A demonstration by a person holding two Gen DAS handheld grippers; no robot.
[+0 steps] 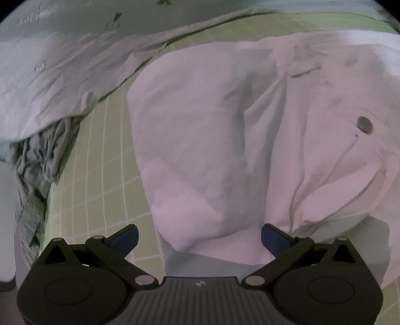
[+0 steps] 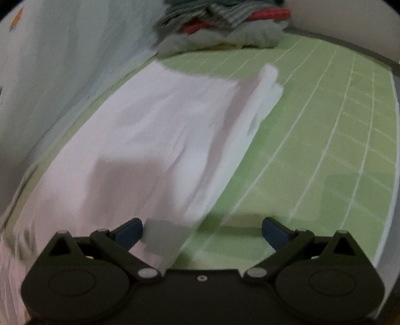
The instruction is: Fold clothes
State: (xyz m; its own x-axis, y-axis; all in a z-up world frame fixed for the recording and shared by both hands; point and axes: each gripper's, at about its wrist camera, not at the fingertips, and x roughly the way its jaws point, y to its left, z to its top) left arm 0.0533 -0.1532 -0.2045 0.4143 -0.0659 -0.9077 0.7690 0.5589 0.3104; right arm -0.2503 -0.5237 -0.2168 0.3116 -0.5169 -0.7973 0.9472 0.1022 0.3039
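Pale pink trousers (image 1: 212,140) lie on a green gridded mat (image 1: 105,185); a dark button (image 1: 364,124) marks the waist at the right of the left wrist view. My left gripper (image 1: 200,237) is open, its jaws wide either side of a rounded fold of the pink cloth, not clamping it. In the right wrist view the same pink garment (image 2: 140,150) lies flat in a long folded strip across the mat (image 2: 312,150). My right gripper (image 2: 202,231) is open above the strip's near edge, with only cloth edge and mat between the jaws.
A crumpled grey-white garment (image 1: 45,100) lies at the left of the left wrist view. A pile of mixed clothes (image 2: 225,22), with red and striped pieces, sits at the mat's far end. A pale sheet-like surface (image 2: 62,62) rises along the left. The mat's edge (image 2: 393,155) curves at the right.
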